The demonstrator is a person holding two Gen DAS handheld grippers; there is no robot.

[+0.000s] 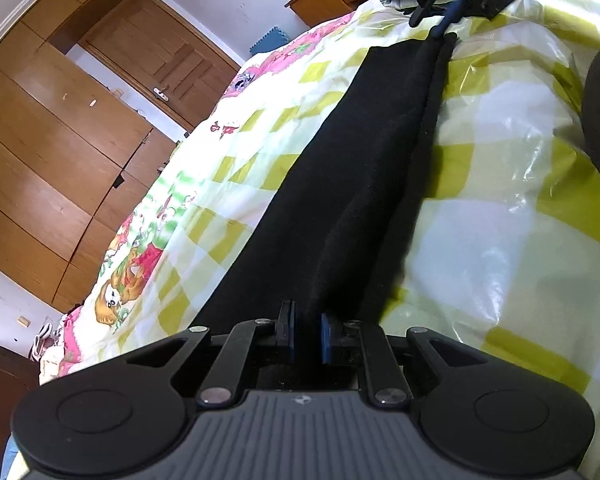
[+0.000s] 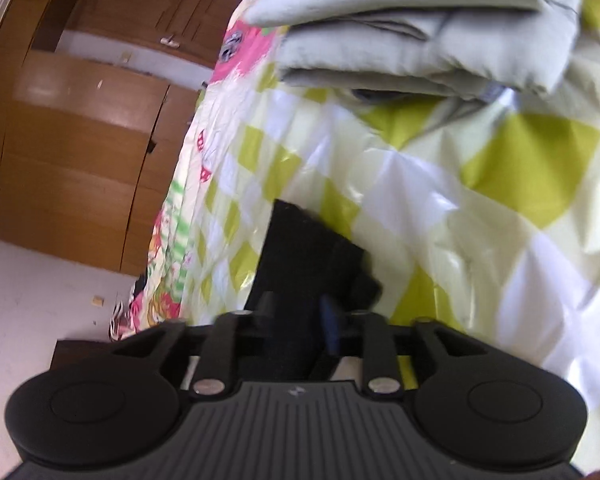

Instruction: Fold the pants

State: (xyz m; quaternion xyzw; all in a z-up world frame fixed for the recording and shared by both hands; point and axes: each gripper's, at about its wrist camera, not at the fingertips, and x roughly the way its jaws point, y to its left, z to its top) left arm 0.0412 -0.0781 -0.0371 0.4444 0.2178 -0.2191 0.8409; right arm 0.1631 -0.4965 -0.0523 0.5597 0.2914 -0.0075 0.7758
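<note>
Left claw (image 1: 305,334) first: its two blue pads are pinched close together on the near end of the black pants (image 1: 352,184), and the cloth sits right between them. From that claw the pants run away from me in one long dark strip across the checked bed cover (image 1: 500,240), which is yellow-green and white and shiny like plastic.

Right claw (image 2: 300,320) is at the far end of the strip — I can see it in the left view too, at the top, with its tips down on the cloth. In its own view the picture is blurry. Black cloth lies between its fingers, but I cannot tell if the pads press on it.

Just past the far end of the pants lies a folded grey cloth (image 2: 420,28) on the bed. Beside the bed stand brown wooden cupboards (image 1: 52,152) — and a wooden door (image 1: 160,48) with a metal handle.
</note>
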